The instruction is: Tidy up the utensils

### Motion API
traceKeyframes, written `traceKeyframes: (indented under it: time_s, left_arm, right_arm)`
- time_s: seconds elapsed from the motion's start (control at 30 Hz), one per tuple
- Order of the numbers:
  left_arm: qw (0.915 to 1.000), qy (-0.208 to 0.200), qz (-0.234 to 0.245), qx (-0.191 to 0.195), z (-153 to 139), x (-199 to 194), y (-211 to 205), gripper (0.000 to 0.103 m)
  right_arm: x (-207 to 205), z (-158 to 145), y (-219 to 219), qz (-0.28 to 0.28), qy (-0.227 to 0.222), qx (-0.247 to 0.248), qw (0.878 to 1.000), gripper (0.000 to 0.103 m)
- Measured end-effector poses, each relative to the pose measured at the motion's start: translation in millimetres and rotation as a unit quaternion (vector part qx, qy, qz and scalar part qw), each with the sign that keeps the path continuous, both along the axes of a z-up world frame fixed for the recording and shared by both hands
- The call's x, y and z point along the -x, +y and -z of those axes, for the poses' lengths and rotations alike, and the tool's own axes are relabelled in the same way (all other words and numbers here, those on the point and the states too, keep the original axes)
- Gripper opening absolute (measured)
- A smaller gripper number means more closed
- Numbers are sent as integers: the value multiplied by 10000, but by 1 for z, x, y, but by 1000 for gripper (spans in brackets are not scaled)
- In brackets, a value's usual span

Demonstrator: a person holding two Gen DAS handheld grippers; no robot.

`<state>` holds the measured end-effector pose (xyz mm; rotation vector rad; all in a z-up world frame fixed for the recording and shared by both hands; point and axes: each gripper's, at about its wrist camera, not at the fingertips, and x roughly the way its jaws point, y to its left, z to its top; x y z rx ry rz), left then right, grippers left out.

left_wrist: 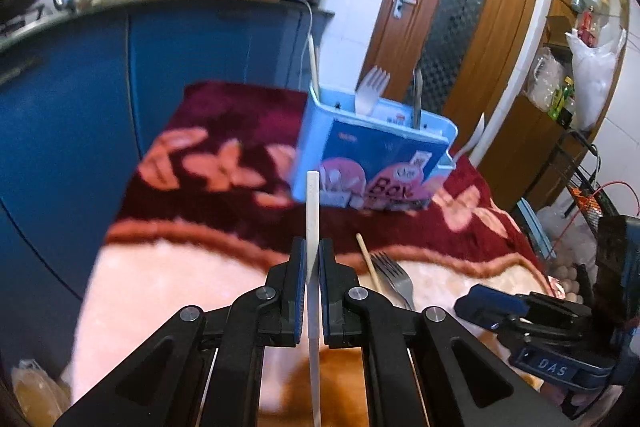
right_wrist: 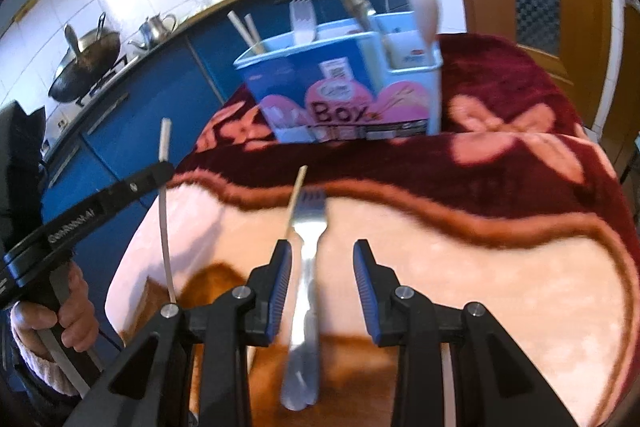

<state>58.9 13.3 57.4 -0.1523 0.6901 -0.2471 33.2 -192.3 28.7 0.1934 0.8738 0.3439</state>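
Now the left claw [left_wrist: 313,267] is squeezed tight on a white chopstick [left_wrist: 312,203], lifted up so it can go into the blue box [left_wrist: 372,155] with the other utensils. The right claw [right_wrist: 322,267] is partly open over a metal fork [right_wrist: 306,267] on the table's blanket [right_wrist: 480,267], ready to grab it.

white chopstick [left_wrist: 312,211] upright, clamped | steel fork [right_wrist: 307,267] flat on blanket | box [left_wrist: 372,155] upright

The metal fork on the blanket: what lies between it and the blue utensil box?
Only bare blanket separates the metal fork from the blue utensil box, seen in the right wrist view.
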Motion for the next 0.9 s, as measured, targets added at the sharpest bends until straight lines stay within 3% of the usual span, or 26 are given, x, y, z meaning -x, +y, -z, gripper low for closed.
traceKeyframes:
  time_s: [0.13, 0.4, 0.9]
  left_arm:
    - [9997, -242, -69, -65, -7, 9, 10, 6]
    - [9995, -302, -98, 53, -6, 15, 23, 6]
    - [9990, -423, -123, 24, -5, 18, 27, 6]
  right_arm:
    - [-3, -1, 19, -197, 73, 156, 9997, 35]
    - [-16, 9, 53, -573, 443, 378, 9967, 34]
    - [-60, 27, 66, -677, 1093, 771, 9887, 34]
